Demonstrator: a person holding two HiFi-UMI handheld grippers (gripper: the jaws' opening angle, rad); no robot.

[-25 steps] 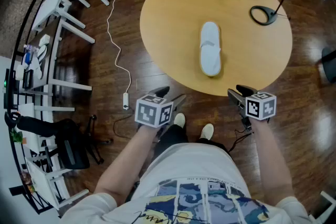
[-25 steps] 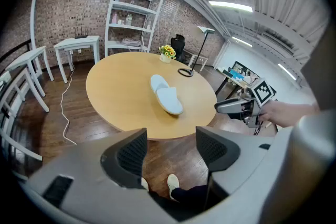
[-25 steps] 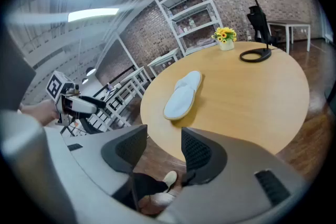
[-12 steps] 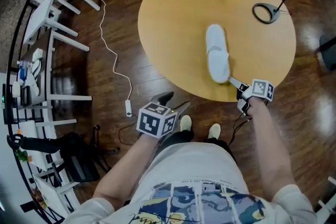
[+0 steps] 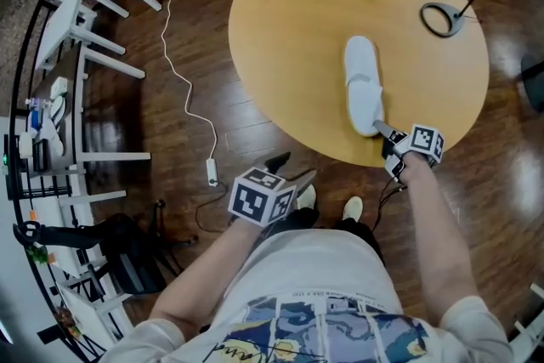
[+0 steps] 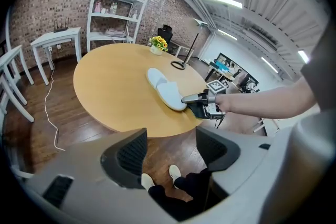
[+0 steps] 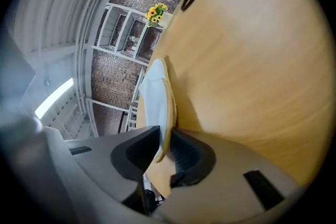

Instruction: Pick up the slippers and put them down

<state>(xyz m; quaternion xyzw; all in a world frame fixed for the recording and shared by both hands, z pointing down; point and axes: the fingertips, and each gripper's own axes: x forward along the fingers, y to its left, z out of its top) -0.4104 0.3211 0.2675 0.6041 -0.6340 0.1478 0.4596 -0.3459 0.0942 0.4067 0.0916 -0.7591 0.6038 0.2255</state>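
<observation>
While the left gripper [image 5: 291,169] hangs slack and empty off the tabletop [image 5: 289,30] edge, the right gripper [image 5: 380,129], jaws just closing, pinches the white slipper's [image 5: 363,85] heel.

White slipper [image 5: 364,85] — flat on round table [image 5: 289,38], heel near edge, pinched in fingers [image 7: 188,156] of right gripper [image 5: 382,131].
</observation>
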